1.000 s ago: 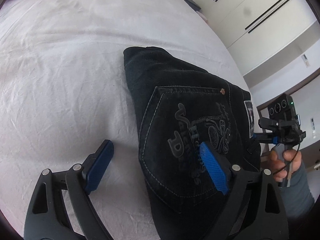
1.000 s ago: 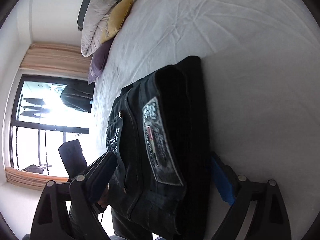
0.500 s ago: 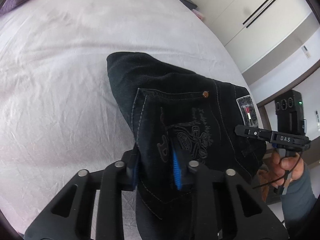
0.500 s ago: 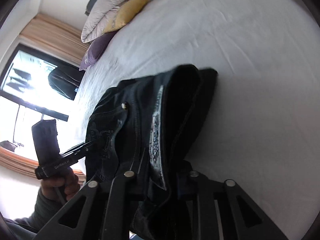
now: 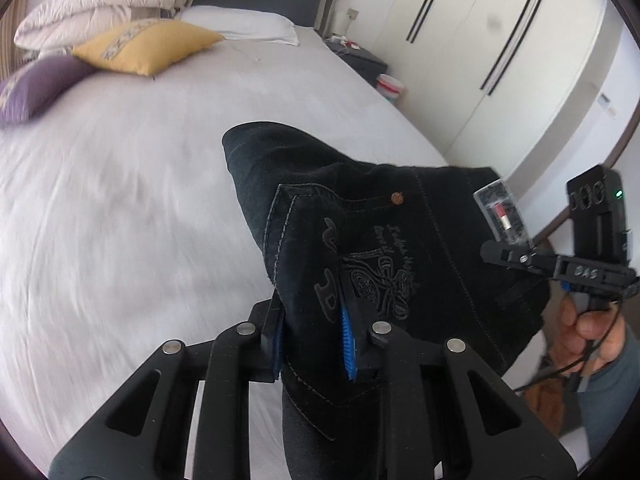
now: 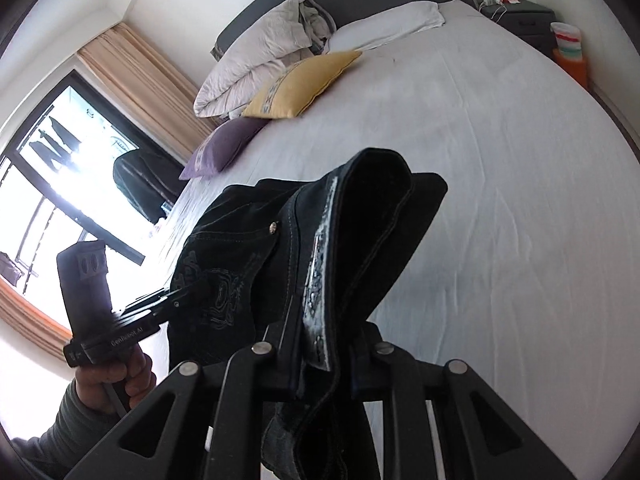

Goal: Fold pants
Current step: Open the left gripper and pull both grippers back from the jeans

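1. The folded black pants (image 5: 360, 240), flat on the bed (image 5: 120, 220) a second ago, now hang lifted above it.
2. The left tool (image 5: 314, 336) and right tool (image 6: 320, 344), earlier wide open, now clamp opposite edges.
3. Folding looks finished; carrying off likely follows.

- My left gripper (image 5: 314, 338) has its blue-padded jaws clamped on the folded black denim pants (image 5: 360, 248), at the embroidered back pocket.
- The pants hang above the white bedsheet (image 5: 120, 220).
- My right gripper (image 5: 520, 258) pinches the waistband by the label.
- A yellow cushion (image 5: 144, 46) and a purple cushion (image 5: 36, 86) lie near the headboard.
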`<state>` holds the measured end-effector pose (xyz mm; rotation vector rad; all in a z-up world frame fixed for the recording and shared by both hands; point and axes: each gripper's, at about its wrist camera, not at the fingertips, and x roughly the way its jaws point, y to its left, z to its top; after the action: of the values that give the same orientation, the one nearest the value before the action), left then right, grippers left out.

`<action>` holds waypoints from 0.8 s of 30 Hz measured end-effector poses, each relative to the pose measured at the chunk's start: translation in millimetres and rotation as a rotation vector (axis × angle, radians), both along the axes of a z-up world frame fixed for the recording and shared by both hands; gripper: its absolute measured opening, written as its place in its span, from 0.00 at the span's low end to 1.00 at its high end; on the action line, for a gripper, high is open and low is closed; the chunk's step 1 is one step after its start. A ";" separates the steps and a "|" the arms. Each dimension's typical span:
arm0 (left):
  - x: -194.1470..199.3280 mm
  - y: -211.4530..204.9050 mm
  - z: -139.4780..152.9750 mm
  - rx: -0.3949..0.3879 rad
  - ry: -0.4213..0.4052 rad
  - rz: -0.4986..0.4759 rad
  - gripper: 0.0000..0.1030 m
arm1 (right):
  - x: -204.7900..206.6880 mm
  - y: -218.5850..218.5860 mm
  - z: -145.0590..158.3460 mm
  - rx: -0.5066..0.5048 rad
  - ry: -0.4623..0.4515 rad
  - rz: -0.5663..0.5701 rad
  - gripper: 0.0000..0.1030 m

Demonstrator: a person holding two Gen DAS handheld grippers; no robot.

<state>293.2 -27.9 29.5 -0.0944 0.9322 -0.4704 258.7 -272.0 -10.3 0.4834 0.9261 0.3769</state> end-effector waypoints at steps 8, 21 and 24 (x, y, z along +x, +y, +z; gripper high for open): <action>72.2 -28.1 -45.8 0.086 0.025 0.015 0.20 | 64.2 -25.9 -46.2 -0.014 0.070 -0.069 0.19; 83.3 -13.9 -84.1 0.138 0.013 0.148 0.67 | 38.6 -62.3 -100.8 0.004 0.118 -0.176 0.70; 55.0 -1.2 -56.5 0.143 -0.069 0.202 0.78 | 3.6 -74.5 -82.5 -0.060 0.083 -0.265 0.78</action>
<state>348.2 -29.1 -27.0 -0.0420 0.8752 -0.2179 262.2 -346.5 -92.8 0.5627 0.9363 0.0888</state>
